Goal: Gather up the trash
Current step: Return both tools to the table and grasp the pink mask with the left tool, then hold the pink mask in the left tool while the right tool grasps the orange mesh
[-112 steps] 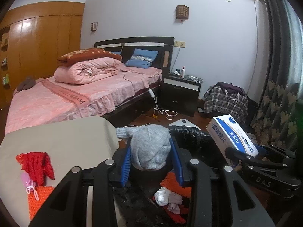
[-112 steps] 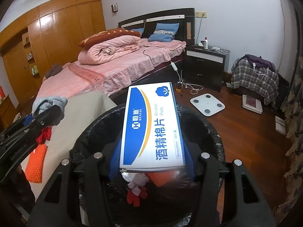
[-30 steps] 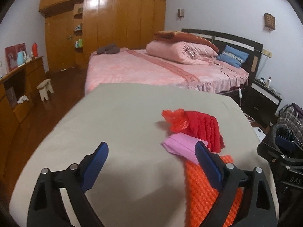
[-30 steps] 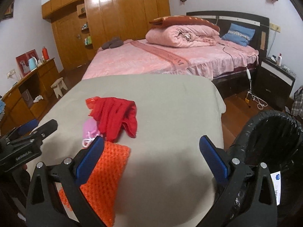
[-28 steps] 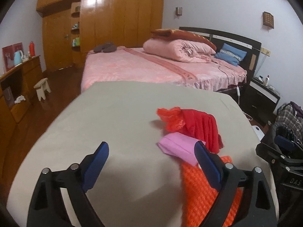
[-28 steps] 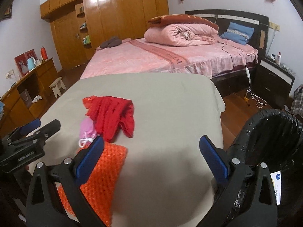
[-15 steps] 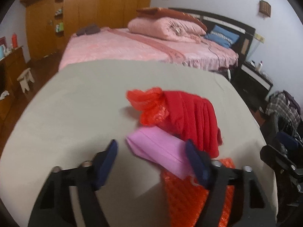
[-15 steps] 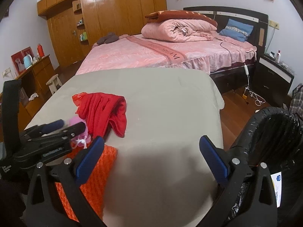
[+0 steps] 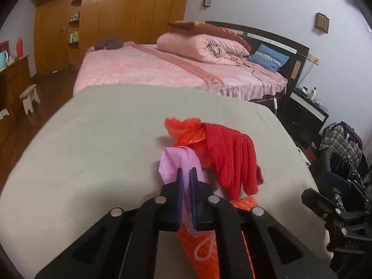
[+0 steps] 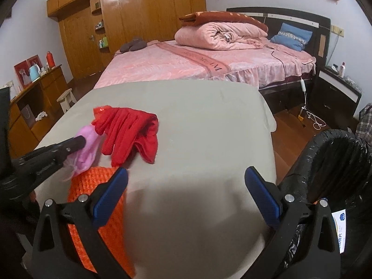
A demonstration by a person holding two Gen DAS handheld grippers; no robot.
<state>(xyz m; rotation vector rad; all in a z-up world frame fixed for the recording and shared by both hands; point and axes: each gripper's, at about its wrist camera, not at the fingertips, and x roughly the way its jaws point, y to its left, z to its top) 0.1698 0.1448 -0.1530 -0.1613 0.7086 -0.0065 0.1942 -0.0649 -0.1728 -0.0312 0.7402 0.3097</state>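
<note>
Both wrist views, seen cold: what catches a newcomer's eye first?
The left gripper, its jaws just closed, pinches a pink face mask on the grey-covered table, beside bright red gloves and an orange knitted cloth at the near edge. The right gripper hangs open and empty over the table. A black-lined trash bin stands at the right.

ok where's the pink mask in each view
Left wrist view: pink mask at lower centre, pinched in the left gripper, just left of the red gloves.
Right wrist view: mask at far left, above the orange cloth.
Shared landmark: the red gloves.
</note>
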